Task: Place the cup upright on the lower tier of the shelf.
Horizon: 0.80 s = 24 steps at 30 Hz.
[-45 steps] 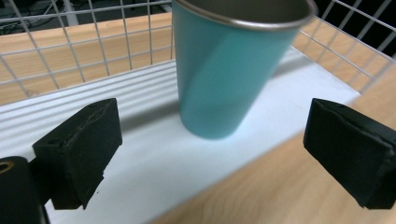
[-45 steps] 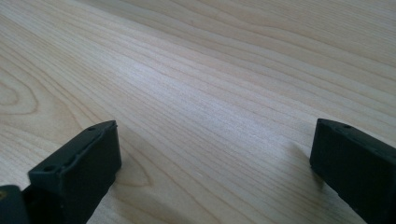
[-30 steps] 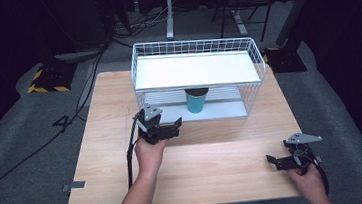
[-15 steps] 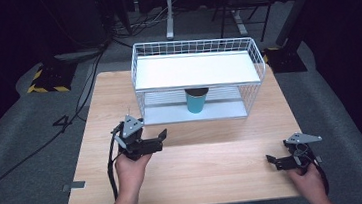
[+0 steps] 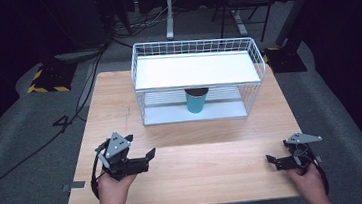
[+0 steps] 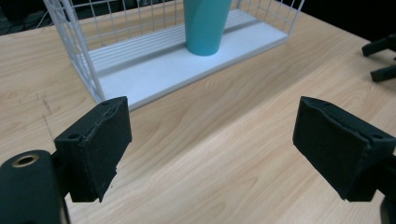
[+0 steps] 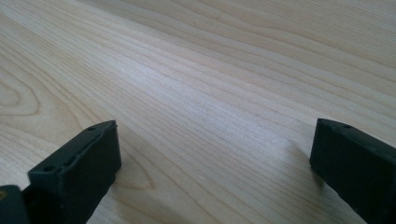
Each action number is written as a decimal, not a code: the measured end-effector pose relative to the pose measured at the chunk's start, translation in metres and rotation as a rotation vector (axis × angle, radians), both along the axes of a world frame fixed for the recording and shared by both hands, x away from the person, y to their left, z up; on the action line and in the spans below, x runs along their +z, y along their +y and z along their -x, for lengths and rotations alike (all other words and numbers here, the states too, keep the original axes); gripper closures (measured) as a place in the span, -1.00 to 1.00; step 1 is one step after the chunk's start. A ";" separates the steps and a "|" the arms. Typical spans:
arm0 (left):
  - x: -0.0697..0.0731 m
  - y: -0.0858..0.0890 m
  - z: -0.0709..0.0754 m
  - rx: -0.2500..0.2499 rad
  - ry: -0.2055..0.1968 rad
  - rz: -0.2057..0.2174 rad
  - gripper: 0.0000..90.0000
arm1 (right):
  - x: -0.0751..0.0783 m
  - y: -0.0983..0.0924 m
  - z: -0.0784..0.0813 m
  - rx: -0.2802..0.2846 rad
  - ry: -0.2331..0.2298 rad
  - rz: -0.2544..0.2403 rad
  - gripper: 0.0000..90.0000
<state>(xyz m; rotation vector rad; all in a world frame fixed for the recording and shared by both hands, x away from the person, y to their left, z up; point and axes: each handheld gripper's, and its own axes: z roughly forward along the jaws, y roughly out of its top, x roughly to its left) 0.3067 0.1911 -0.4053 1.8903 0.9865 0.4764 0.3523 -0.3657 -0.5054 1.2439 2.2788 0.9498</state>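
High view: our left gripper (image 5: 147, 158), jaws just been narrowing on nothing, sits at 7 o'clock from the teal cup (image 5: 197, 101) in the rack's (image 5: 142, 85) lower shelf; right gripper (image 5: 275, 161) open, idle. Placement looks done; next, park.

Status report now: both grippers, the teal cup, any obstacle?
Left gripper empty, jaws just closing partway. Right gripper open, empty. Teal cup upright on rack's lower shelf. Nothing between.
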 end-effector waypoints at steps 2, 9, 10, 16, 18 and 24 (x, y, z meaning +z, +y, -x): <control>-0.004 0.004 0.003 -0.010 0.009 -0.007 -0.72 | 0.000 0.000 0.000 0.001 -0.001 0.000 -0.95; -0.023 0.011 0.013 -0.019 0.053 -0.064 -0.70 | 0.000 0.000 0.000 0.000 0.000 0.000 -0.95; -0.027 0.013 0.015 -0.022 0.058 -0.080 -0.70 | 0.000 0.000 0.000 0.001 -0.001 0.000 -0.95; -0.046 0.025 0.020 -0.016 0.097 -0.118 -0.69 | 0.000 0.000 0.000 0.000 0.000 0.000 -0.95; -0.052 0.029 0.020 -0.015 0.115 -0.113 -0.69 | 0.000 0.000 0.000 0.000 0.000 0.000 -0.95; -0.070 0.037 0.020 -0.003 0.168 -0.152 -0.69 | 0.000 0.000 0.000 0.000 -0.001 0.000 -0.95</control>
